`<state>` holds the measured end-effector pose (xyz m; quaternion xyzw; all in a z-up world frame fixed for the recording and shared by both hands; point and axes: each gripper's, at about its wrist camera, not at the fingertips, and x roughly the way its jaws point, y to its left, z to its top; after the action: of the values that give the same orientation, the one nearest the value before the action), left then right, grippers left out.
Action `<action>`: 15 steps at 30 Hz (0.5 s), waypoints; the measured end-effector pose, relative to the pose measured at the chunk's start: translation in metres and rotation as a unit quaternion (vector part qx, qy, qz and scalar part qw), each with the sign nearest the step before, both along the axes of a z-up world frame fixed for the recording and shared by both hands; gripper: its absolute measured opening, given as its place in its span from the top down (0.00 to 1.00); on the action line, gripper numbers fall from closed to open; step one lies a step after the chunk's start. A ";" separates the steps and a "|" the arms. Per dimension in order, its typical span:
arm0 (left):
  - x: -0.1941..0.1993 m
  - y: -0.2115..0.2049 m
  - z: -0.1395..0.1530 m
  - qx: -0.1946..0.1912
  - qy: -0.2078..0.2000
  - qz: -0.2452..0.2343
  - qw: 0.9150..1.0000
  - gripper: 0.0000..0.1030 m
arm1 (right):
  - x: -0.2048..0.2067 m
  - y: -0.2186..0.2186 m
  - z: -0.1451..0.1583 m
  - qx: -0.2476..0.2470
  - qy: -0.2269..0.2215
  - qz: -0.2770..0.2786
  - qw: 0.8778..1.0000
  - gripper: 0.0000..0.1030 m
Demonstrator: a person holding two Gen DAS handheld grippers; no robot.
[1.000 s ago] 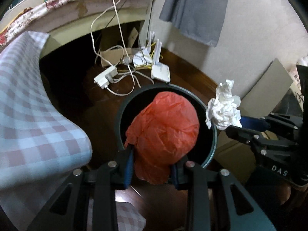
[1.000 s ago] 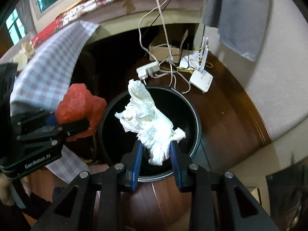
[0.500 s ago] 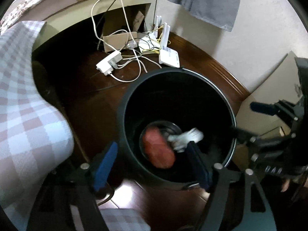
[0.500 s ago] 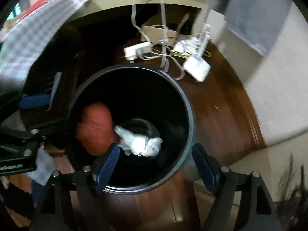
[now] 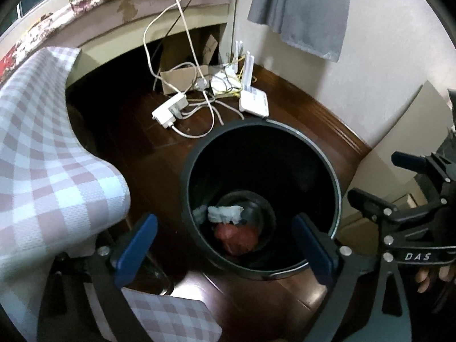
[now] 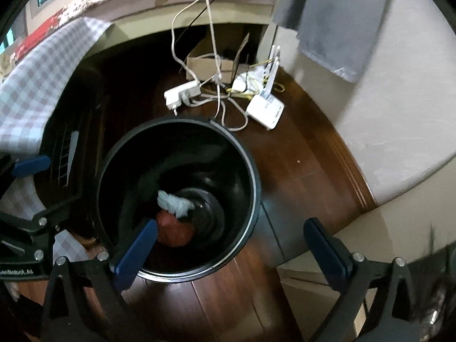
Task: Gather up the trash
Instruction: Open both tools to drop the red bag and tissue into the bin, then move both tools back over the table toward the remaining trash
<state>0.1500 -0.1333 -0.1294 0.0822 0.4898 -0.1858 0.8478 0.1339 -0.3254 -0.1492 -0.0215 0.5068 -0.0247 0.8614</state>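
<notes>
Dark wooden flooring (image 5: pixel 122 131) is seen in the left wrist view, with a round black bin (image 5: pixel 336 188) standing upright on it, mouth upward. At the bin's bottom a red crumpled bag (image 5: pixel 238 238) lies against the near wall, and a white paper wad (image 5: pixel 225 213) rests just above it, touching it, its long axis running left to right. The left gripper (image 5: pixel 225 250) is held over the bin's near rim; its jaws are opening, with nothing between the blue pads. A checked cloth (image 5: pixel 48 165) is noted at the left, and a power strip (image 5: pixel 170 110), white cables and a router (image 5: pixel 254 103) beyond the far rim. The right gripper (image 5: pixel 379 182), marked DAS, is seen at the right edge, with fingertips of a hand below it.

In the right wrist view the right gripper (image 6: pixel 230 248) is likewise opening and empty above the near rim. Both trash items are seen low inside, the wad lying slantwise. Only here is the baseboard (image 6: pixel 347 168) along the right wall fully shown.
</notes>
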 end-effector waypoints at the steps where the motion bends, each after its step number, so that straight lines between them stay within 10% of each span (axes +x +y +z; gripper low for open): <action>1: -0.001 0.000 0.003 -0.001 -0.003 -0.001 1.000 0.06 | -0.001 0.000 0.003 -0.001 -0.003 -0.003 1.000 0.00; 15: -0.017 -0.006 0.042 -0.023 -0.044 -0.006 0.999 0.06 | -0.025 -0.021 0.050 -0.006 -0.046 -0.045 0.998 0.00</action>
<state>0.1332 -0.1392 -0.0874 0.0738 0.4472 -0.1982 0.8691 0.1091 -0.3467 -0.0991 -0.0027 0.4669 -0.0670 0.8818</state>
